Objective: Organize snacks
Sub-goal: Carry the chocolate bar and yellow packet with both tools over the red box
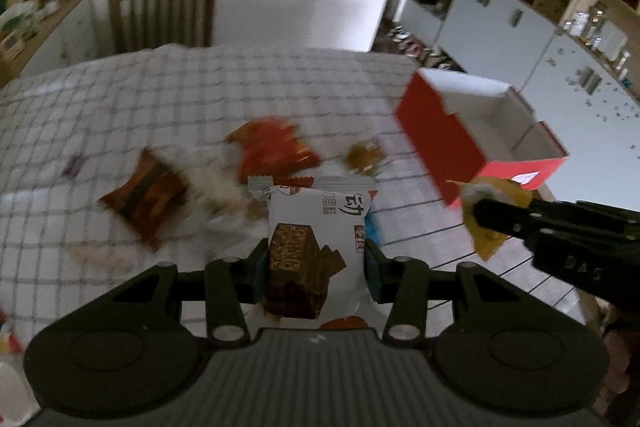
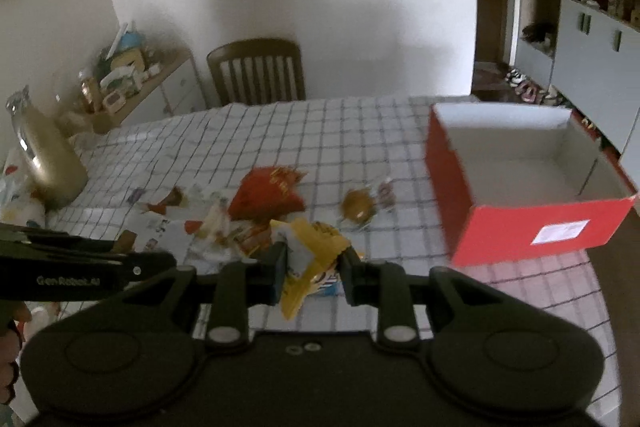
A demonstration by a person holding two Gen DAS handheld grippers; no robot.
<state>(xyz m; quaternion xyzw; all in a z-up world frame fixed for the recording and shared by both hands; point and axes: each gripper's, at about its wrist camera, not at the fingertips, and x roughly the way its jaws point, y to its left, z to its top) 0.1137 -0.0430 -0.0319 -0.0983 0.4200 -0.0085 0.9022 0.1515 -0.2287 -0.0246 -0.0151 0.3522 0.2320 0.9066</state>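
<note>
The left gripper [image 1: 316, 263] pinches a white chocolate-wafer packet [image 1: 320, 223] between its jaws at lower centre, its bottom end hidden behind the gripper body. The right gripper [image 2: 312, 275] clamps a crumpled yellow wrapper [image 2: 316, 247]. Blurred snacks [image 2: 268, 195] litter the checked table [image 2: 320, 131]; the red box [image 2: 520, 179] stands open at right, its far corner cut off.

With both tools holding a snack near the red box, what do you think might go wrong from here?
1. The right tool pinches the yellow packet by a crumpled part only, so it may slip out before reaching the red box.
2. The box sits near the table's edge, so a bump might push it off.
3. The left tool, holding the white wafer packet, is close to the right one; they may collide over the box.
</note>
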